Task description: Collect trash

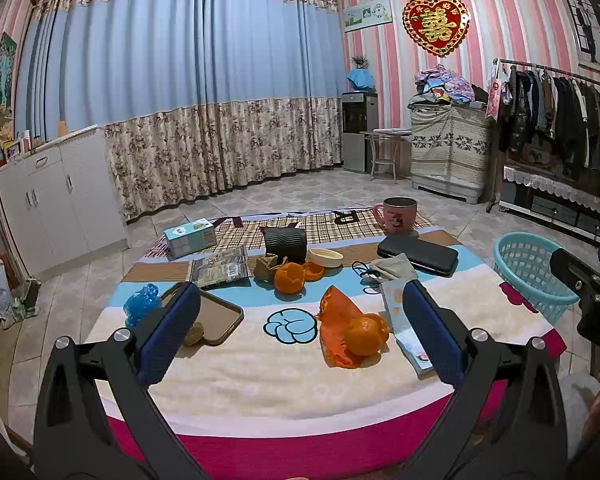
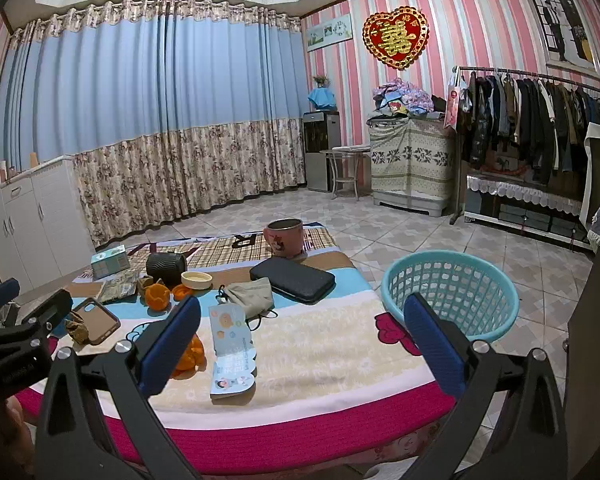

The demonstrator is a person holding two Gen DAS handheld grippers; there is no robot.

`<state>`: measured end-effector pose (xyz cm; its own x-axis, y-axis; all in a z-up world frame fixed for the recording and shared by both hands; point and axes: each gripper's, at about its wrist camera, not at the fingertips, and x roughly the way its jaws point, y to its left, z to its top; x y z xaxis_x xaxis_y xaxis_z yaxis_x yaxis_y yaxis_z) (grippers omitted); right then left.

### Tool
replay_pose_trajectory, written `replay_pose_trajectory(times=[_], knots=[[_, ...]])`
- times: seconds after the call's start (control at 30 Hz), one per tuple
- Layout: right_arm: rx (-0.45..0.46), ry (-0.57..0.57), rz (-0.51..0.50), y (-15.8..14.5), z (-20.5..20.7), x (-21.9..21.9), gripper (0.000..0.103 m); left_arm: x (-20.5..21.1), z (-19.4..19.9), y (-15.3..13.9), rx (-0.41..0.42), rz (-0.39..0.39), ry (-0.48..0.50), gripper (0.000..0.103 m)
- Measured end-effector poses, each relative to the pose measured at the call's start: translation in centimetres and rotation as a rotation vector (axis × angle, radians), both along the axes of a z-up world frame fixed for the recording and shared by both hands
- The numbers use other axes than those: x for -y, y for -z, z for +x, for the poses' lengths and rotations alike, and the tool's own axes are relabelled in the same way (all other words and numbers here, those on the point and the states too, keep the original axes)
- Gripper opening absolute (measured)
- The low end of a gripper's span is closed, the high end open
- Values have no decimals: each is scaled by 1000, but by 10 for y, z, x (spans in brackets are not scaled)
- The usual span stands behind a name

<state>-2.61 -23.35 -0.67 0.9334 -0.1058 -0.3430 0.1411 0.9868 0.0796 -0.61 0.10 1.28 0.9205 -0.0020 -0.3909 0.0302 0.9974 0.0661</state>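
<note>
Orange peel (image 1: 350, 330) lies near the table's front in the left wrist view, between my left gripper's (image 1: 300, 322) open fingers and just ahead of them. More peel (image 1: 290, 278) lies further back, beside a crumpled brown wrapper (image 1: 266, 266). A crumpled blue bag (image 1: 140, 306) and a small brown scrap (image 1: 194, 334) lie at the left. A turquoise basket (image 2: 450, 294) stands on the floor right of the table. My right gripper (image 2: 300, 322) is open and empty above the table's front right, with the near peel (image 2: 188, 354) behind its left finger.
On the blanket-covered table (image 1: 260, 376) lie a phone (image 1: 216, 316), a flat snack packet (image 1: 220, 268), a tissue box (image 1: 190, 236), a black speaker (image 1: 286, 244), a small bowl (image 1: 326, 257), a pink mug (image 1: 398, 214), a black case (image 1: 418, 255), a face mask (image 1: 388, 270) and a booklet (image 2: 232, 350).
</note>
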Motion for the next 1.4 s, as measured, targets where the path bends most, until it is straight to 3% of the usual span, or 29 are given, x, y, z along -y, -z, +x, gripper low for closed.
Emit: replay_pose_trajectory(times=[1.4], knots=[[12, 5, 11, -2, 0, 2, 99, -3, 4, -1, 5, 3, -2, 98]])
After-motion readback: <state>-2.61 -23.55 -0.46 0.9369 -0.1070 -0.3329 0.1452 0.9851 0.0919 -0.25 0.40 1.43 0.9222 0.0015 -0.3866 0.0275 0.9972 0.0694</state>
